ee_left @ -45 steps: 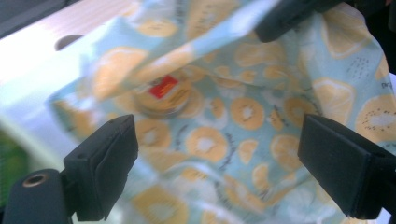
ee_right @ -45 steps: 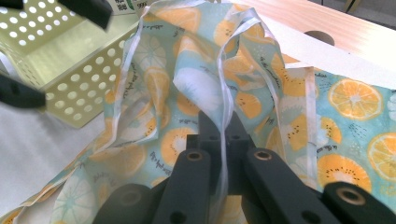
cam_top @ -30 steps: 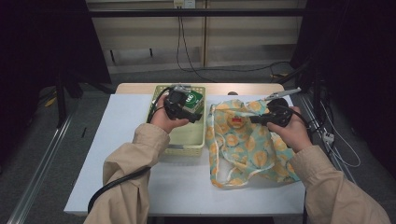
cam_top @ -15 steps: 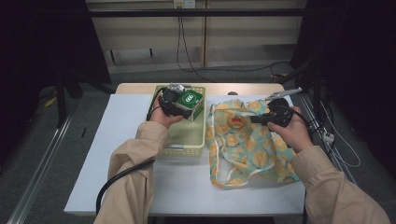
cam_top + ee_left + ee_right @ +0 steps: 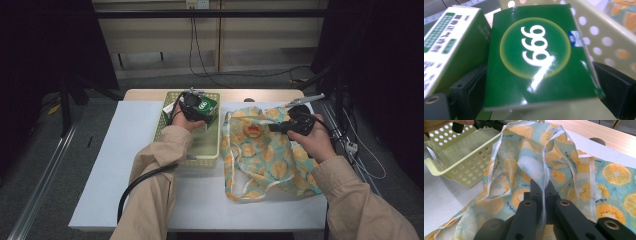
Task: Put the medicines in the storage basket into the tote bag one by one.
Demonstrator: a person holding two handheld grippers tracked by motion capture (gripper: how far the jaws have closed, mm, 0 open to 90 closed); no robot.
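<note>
Now, two grippers: the left gripper (image 5: 197,107) clamps one green box (image 5: 537,57) between its jaws over the single yellow basket (image 5: 200,150); one white box (image 5: 447,45) sits beside it. The right gripper (image 5: 543,186), pressed together, pinches one fruit-print bag (image 5: 265,155) by its hem. White table (image 5: 115,170), grey floor, dark surrounds.

white box (image 5: 446,47) | cut off at left edge | print blurred
</note>
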